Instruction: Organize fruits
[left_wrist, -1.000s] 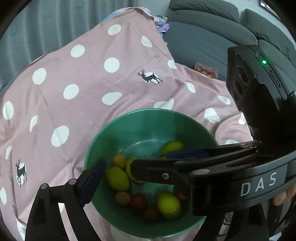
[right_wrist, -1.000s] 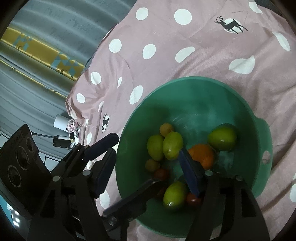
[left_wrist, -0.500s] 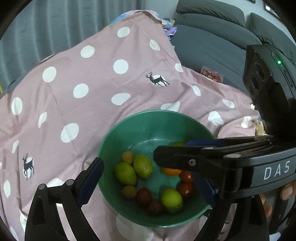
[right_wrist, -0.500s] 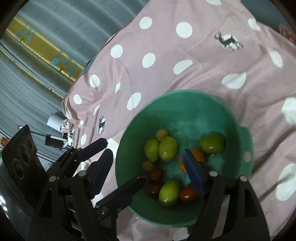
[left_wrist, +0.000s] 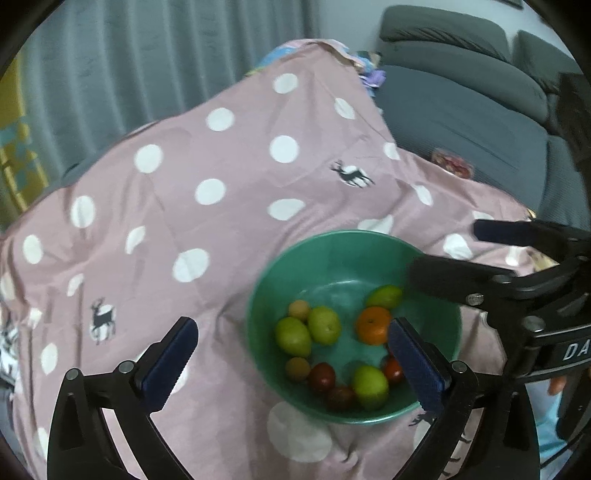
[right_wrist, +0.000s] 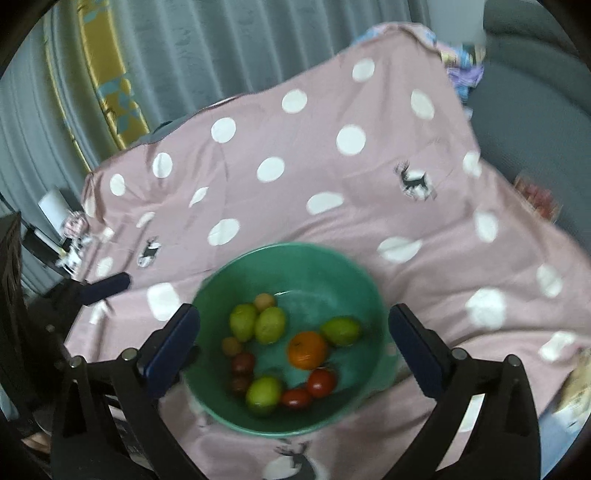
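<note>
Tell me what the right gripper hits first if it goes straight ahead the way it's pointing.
Probably the fruit in the green bowl: the right gripper, empty with fingers opening, points at the orange. Depth is unclear, so the neighbouring green fruit might come first.

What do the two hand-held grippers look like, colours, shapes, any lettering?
Both are matte black plastic. The left hand-held gripper has two slim triangular fingers with silver screws and flat dark blue ribbed pads. The right hand-held gripper is built the same; in the left view its body bears white letters "DA" on a grey band. No cables or sleeves are clearly visible.
</note>
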